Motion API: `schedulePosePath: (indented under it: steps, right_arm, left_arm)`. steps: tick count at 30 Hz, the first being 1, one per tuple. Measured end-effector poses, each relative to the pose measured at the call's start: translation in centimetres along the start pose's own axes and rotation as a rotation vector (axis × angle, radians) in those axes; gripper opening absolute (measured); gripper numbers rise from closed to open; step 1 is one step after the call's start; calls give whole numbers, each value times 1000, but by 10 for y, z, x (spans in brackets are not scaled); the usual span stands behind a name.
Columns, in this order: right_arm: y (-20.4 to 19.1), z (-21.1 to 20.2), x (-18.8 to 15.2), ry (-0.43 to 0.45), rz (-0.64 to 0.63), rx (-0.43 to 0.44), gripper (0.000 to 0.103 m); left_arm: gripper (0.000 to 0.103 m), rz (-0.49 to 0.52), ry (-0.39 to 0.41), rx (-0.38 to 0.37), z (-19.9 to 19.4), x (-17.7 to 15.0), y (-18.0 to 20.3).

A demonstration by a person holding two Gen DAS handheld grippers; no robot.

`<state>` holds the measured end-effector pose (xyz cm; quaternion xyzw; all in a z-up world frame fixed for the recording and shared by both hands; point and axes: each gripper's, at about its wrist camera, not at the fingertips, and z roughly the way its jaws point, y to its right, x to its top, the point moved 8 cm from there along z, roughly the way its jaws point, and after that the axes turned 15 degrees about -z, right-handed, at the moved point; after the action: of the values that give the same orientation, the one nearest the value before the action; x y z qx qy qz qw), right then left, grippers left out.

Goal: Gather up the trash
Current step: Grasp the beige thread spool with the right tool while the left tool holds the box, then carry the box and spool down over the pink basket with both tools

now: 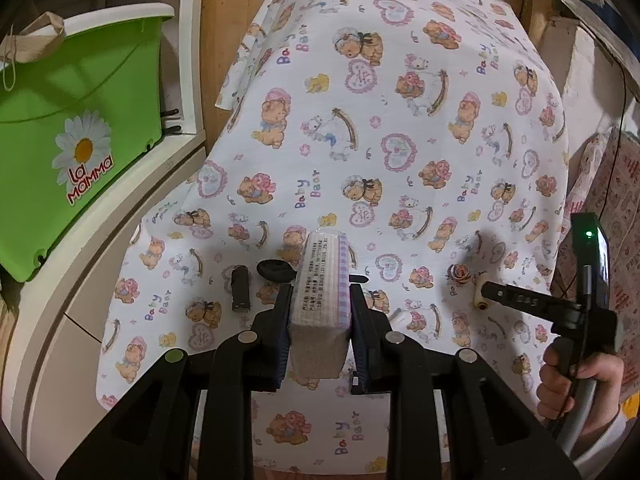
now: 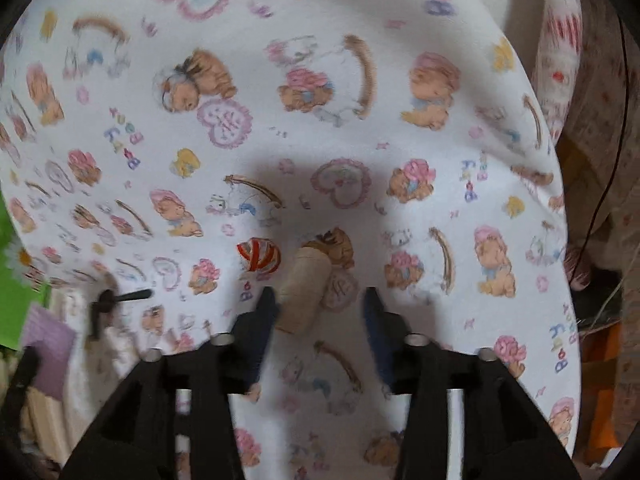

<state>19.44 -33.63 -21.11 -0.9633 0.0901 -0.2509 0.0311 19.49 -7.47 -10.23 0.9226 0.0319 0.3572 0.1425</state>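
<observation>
My left gripper [image 1: 320,296] is shut on a white tissue pack [image 1: 322,264] with a purple edge and printed text, held just above the bear-print cloth [image 1: 360,120]. In the right wrist view my right gripper [image 2: 319,294] stands open and close over the cloth. A cream cork [image 2: 304,292] lies between its fingers, close against the left finger [image 2: 264,312]. A small red-and-white striped ball [image 2: 260,256] rests just beyond the cork. A black cylinder [image 1: 240,288] and a black round lid [image 1: 276,270] lie left of the pack.
A green tub [image 1: 60,120] with a daisy label stands on a white cabinet [image 1: 80,288] at the left. The cloth drops off at its right edge, where a thin black cable [image 1: 622,92] hangs. A person's hand [image 1: 576,384] grips the right tool's handle.
</observation>
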Motion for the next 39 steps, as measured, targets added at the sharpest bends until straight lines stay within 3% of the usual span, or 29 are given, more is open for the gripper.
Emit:
schedulePosePath:
  steps: [4, 6, 8, 12, 19, 23, 25, 28, 32, 39]
  right_arm:
    - [-10, 6, 1, 13, -35, -17, 53]
    - [-16, 7, 2, 16, -34, 20, 33]
    - [-22, 4, 4, 20, -69, 41, 25]
    - [-36, 6, 2, 12, -149, 42, 25]
    - [-51, 5, -8, 8, -174, 45, 24]
    - [-54, -9, -21, -11, -151, 140, 24]
    - [-68, -18, -31, -48, -208, 166, 24]
    - [-78, -28, -52, -91, -309, 152, 24]
    - [-81, -31, -73, -82, -423, 48, 24]
    - [-83, -19, -73, -77, -427, 37, 25]
  left_arm:
    - [25, 14, 0, 16, 3, -2, -1]
    - [25, 14, -7, 11, 5, -3, -1]
    - [25, 23, -8, 15, 6, -4, -1]
    - [25, 32, -11, 16, 6, -6, 1]
    - [25, 36, 1, 8, -2, -9, 5]
    - [25, 30, 12, 3, -9, -8, 3]
    - [25, 21, 11, 1, -12, -9, 0]
    - [25, 13, -1, -14, -14, -12, -1]
    - [25, 42, 21, 0, -19, -13, 1]
    - [25, 27, 12, -5, -21, -13, -3]
